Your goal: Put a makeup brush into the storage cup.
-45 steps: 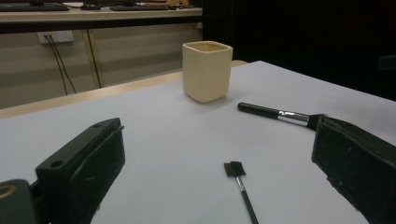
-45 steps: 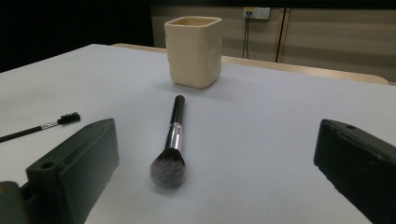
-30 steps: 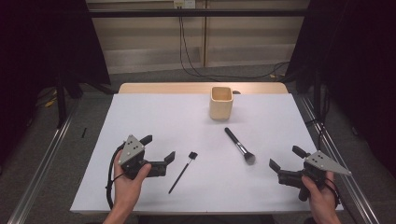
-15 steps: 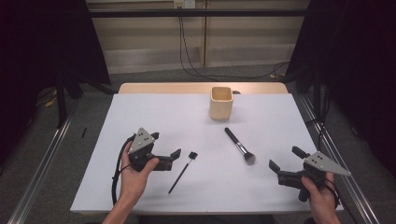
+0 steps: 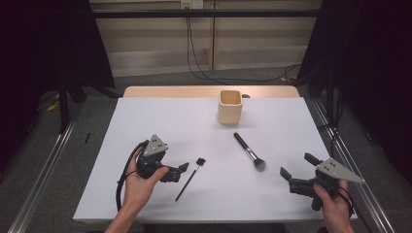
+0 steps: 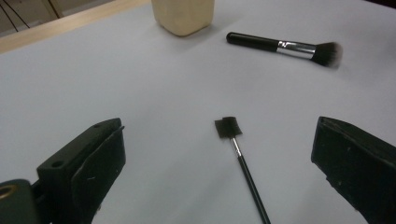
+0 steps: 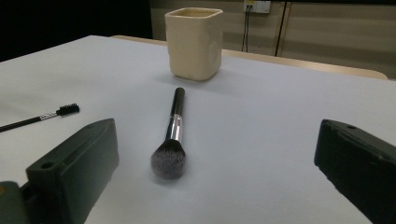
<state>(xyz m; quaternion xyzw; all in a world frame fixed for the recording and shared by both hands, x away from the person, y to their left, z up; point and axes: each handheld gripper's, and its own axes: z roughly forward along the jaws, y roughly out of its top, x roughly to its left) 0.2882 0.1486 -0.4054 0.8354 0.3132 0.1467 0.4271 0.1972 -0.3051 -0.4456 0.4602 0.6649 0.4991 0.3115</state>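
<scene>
We see a dim room with dark curtains at both sides and a pale wall panel at the back, where cables hang down to the grey floor. In the middle stands the tabletop (image 5: 160, 121), covered with a white sheet, with a strip of light wood along its far edge.

On the far part of the sheet, a little right of the centre, stands a cream cup (image 5: 230, 107) with a squarish mouth, upright. In the right gripper view the cup (image 7: 194, 43) is behind the brush, well apart from it.

The left claw (image 5: 182, 169) is held low over the near left part of the sheet, and its jaws are spread wide with nothing between them. In the left gripper view the two black jaws stand on both sides of the thin wand.

The right claw (image 5: 297, 171) is near the right edge of the sheet, also spread wide and holding nothing. Its jaws point toward the powder brush.

The powder brush (image 5: 249, 151) lies flat between the cup and the right claw, its black handle toward the cup and its grey bristles toward us.

The thin wand (image 5: 190, 173), a small black brush on a long stem, lies flat just beside the left claw, with its bristly head (image 6: 228, 127) away from us.
</scene>
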